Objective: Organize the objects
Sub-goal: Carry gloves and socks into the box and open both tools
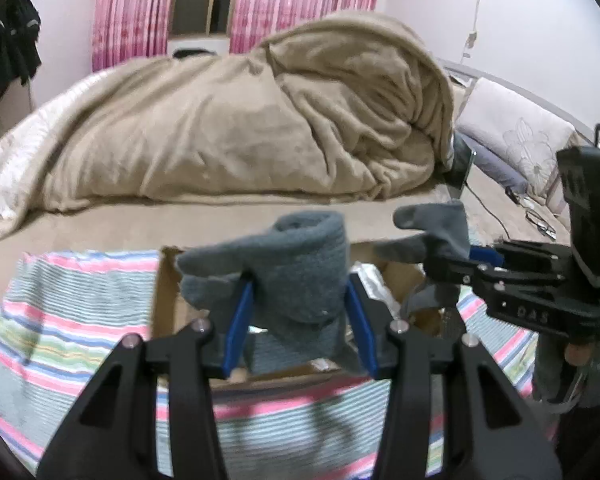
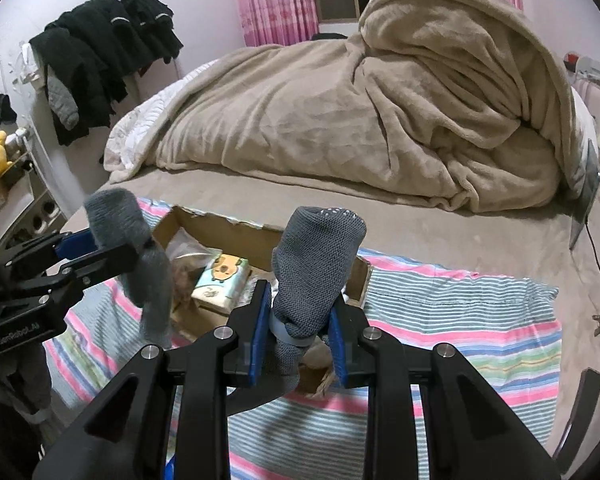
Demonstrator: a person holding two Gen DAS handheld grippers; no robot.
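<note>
My left gripper (image 1: 298, 312) is shut on a grey sock (image 1: 300, 268) and holds it above an open cardboard box (image 1: 168, 292). My right gripper (image 2: 300, 332) is shut on a second grey sock (image 2: 316, 264) over the same box (image 2: 220, 228). In the left wrist view the right gripper (image 1: 456, 258) shows at the right with its sock (image 1: 432, 224). In the right wrist view the left gripper (image 2: 96, 254) shows at the left with its sock (image 2: 120, 216). The box holds a tissue pack (image 2: 220, 276) and a plastic bag.
The box stands on a striped towel (image 2: 460, 320) spread on the bed. A heaped beige blanket (image 2: 380, 120) fills the far side. A cable and glasses (image 1: 540, 220) lie at the right near a pillow (image 1: 516, 136). Dark clothes (image 2: 100, 60) hang at the left.
</note>
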